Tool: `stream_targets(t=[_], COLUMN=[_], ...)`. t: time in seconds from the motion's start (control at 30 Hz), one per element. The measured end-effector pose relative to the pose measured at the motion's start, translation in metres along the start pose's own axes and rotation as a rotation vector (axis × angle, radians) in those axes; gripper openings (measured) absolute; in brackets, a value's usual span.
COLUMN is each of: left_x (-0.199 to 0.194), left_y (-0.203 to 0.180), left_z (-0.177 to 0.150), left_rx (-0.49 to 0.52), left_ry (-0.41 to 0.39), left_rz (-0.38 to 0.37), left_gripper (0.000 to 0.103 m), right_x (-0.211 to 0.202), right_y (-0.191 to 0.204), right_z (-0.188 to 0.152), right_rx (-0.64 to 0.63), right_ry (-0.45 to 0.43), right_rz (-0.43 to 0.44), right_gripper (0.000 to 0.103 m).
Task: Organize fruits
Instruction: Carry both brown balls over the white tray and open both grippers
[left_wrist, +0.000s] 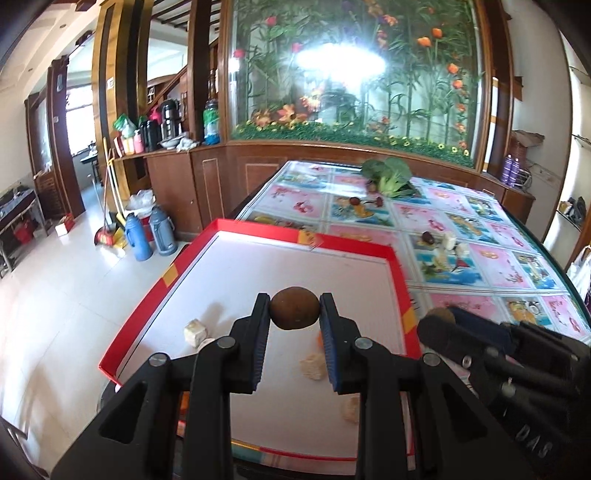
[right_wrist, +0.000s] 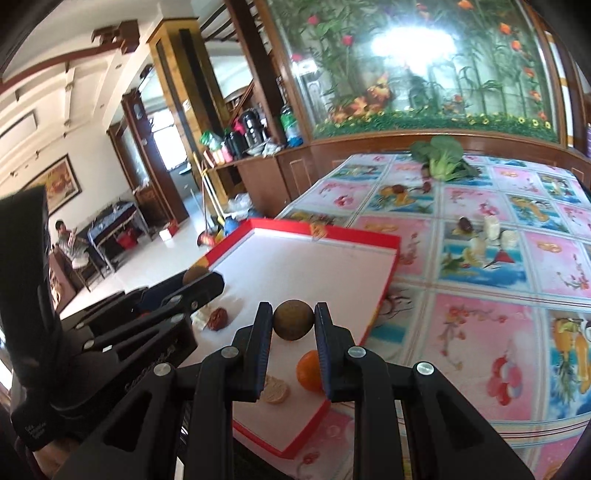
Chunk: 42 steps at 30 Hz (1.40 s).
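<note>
A red-rimmed tray (left_wrist: 255, 229) with a white floor lies at the near left of the table and shows in both views (right_wrist: 354, 236). My left gripper (left_wrist: 294, 309) is shut on a round brown fruit (left_wrist: 294, 308) above the tray. My right gripper (right_wrist: 294, 319) is shut on a second round brown fruit (right_wrist: 293, 319) above the tray's right part. In the tray lie an orange (right_wrist: 309, 371), a pale round piece (right_wrist: 274, 393), a reddish-brown fruit (right_wrist: 218, 318) and a pale cube (left_wrist: 194, 331). The left gripper also shows in the right wrist view (right_wrist: 199, 280).
On the flowered tablecloth lie a leafy green vegetable (left_wrist: 389, 175), small dark fruits (left_wrist: 428, 237) and pale chunks (right_wrist: 495, 230). A wooden cabinet with a flower panel stands behind. Thermos flasks (left_wrist: 138, 236) stand on the floor at left. A person sits far left (right_wrist: 68, 236).
</note>
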<state>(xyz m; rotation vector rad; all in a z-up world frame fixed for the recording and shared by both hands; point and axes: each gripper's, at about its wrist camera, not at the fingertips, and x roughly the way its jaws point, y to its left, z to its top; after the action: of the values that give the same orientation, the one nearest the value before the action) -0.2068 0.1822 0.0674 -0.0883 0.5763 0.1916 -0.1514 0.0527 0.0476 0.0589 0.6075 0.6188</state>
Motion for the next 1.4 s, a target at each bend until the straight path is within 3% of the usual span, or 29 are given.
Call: stream_targets(t=[0.37,0.6,1.4], left_x=[0.025,0.035,0.046], left_y=[0.028,0.022,0.029], left_z=[-0.012,-0.023,-0.021], left_rx=[-0.035,-0.009,-0.007], left_ry=[0.058,0.090,0.099], left_rz=[0.059,0.064,0.122], left_gripper=[0.029,0.029,0.029], right_x=[0.016,0.023,0.039], right_y=[0.005,0.014,0.018], right_z=[-0.014,-0.019,-0.019], right_rx=[-0.017,-0.032,-0.029], right_ry=[0.061,0.081,0.135], right_rz=[0.012,0.027,0.062], right_gripper=[0.022,0.022,0.022])
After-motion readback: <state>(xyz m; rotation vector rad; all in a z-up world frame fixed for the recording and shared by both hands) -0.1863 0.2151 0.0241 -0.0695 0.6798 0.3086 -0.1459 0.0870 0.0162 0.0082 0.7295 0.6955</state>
